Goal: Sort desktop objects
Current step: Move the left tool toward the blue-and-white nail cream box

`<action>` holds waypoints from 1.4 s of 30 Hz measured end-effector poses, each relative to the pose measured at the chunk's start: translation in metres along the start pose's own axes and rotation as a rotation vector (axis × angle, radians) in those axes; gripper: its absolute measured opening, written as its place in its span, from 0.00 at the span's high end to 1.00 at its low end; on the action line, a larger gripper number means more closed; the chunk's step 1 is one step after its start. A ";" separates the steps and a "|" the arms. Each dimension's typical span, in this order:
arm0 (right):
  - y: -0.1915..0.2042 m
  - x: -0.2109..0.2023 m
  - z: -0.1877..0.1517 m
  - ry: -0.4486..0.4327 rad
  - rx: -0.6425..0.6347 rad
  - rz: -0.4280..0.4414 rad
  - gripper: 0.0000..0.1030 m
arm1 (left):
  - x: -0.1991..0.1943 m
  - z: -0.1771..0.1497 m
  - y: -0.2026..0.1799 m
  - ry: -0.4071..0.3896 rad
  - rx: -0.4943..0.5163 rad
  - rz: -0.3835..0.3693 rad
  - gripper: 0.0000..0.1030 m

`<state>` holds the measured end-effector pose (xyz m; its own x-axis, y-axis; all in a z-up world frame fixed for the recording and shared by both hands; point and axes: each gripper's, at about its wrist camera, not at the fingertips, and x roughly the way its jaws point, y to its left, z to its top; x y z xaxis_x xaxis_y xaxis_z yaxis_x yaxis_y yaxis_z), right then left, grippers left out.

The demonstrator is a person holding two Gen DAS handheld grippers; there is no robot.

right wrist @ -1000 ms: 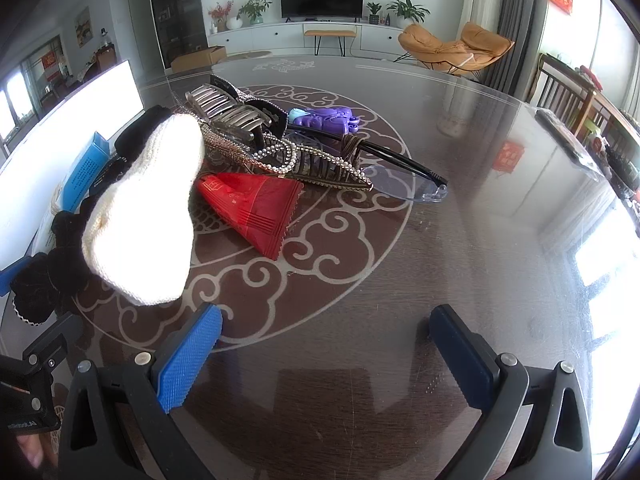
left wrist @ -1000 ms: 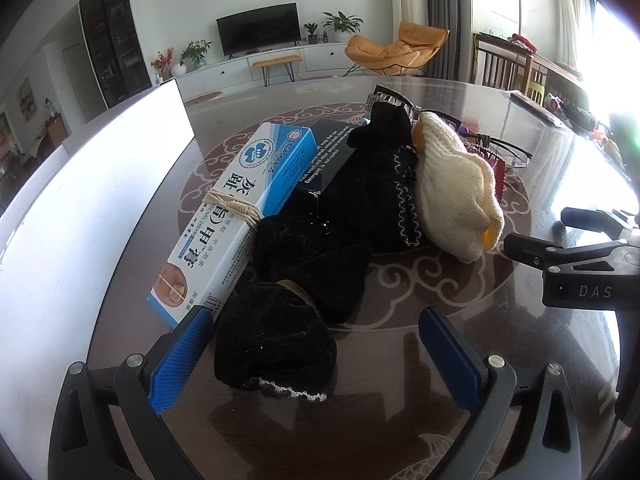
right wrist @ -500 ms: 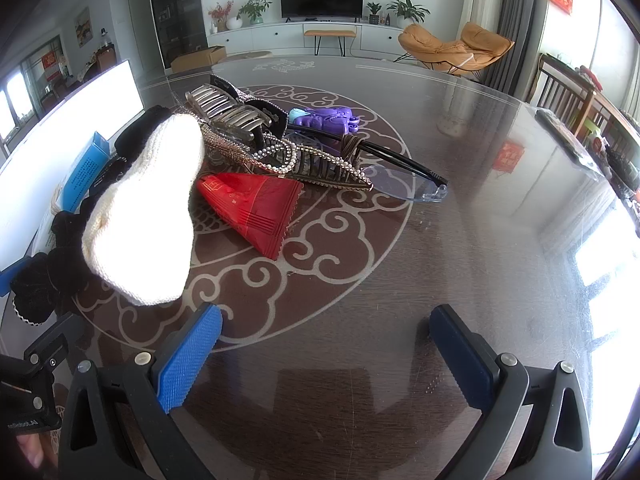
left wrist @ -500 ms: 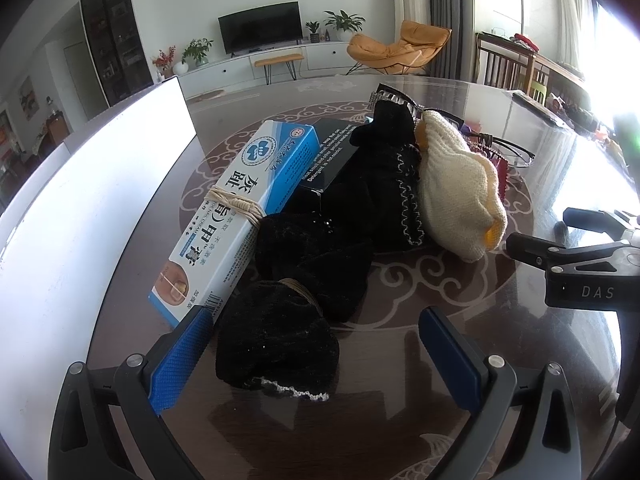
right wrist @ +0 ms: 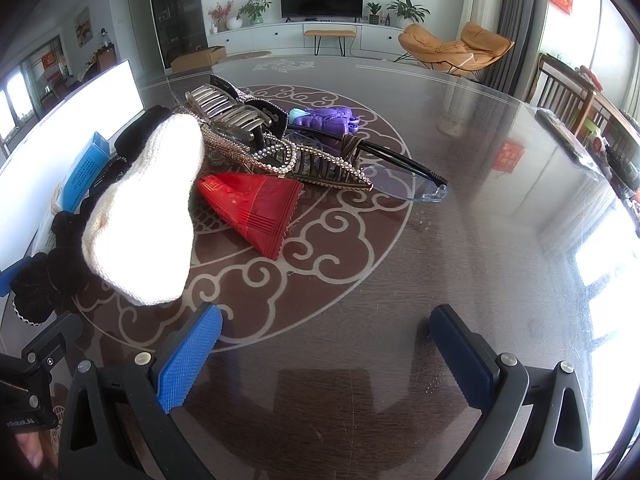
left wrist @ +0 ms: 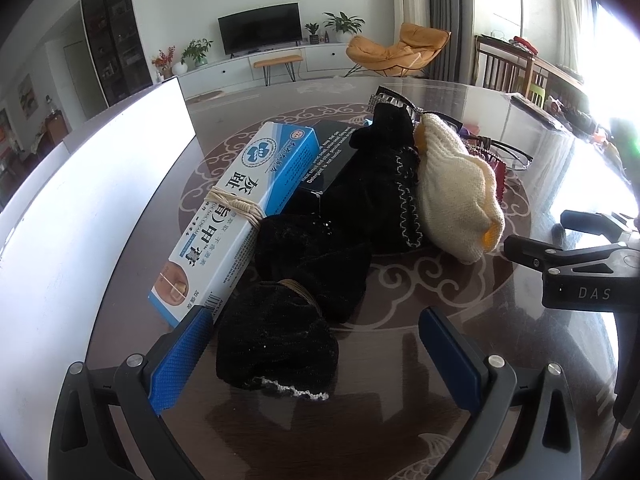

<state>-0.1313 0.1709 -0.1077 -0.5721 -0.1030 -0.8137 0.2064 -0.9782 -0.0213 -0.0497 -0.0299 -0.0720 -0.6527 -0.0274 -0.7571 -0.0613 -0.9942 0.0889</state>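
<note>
Your left hand-held gripper (left wrist: 316,354) hangs spread over the desk (left wrist: 400,412), the black sock (left wrist: 276,344) lying just ahead between its fingers, long axis running away toward the pile. Your right hand-held gripper (right wrist: 326,354), spread and empty, sits farther off.

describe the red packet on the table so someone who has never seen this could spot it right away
Find the pile at the middle of the dark table, on its swirl pattern. The red packet lies flat at the pile's near edge, right of the cream sock and in front of the beaded hair clips. It is the only red thing there: a flat wedge with a zigzag edge.
</note>
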 end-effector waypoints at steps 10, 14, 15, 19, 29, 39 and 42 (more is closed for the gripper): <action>0.000 0.000 0.000 0.000 0.000 0.000 0.00 | 0.003 0.000 0.004 0.011 -0.009 -0.013 0.00; 0.000 0.000 0.000 0.000 0.000 0.001 0.00 | 0.001 -0.001 0.006 0.002 -0.018 -0.013 0.00; 0.000 0.000 0.000 0.000 0.000 0.001 0.00 | 0.001 -0.002 0.007 0.005 -0.020 -0.015 0.00; 0.000 0.000 0.000 0.000 0.000 0.001 0.00 | 0.004 -0.002 0.006 0.023 -0.017 -0.025 0.00; 0.000 0.000 0.000 0.000 0.000 0.001 0.00 | 0.006 -0.006 0.010 0.047 -0.034 -0.023 0.00; 0.000 0.000 0.000 0.000 0.000 0.001 0.00 | 0.007 -0.006 0.000 0.066 0.014 -0.030 0.00; 0.000 0.000 0.000 0.000 -0.001 0.001 0.00 | 0.006 -0.008 0.001 0.069 0.014 -0.038 0.00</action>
<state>-0.1312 0.1711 -0.1079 -0.5724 -0.1036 -0.8134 0.2073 -0.9780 -0.0213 -0.0480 -0.0315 -0.0817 -0.5963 0.0025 -0.8027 -0.0956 -0.9931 0.0680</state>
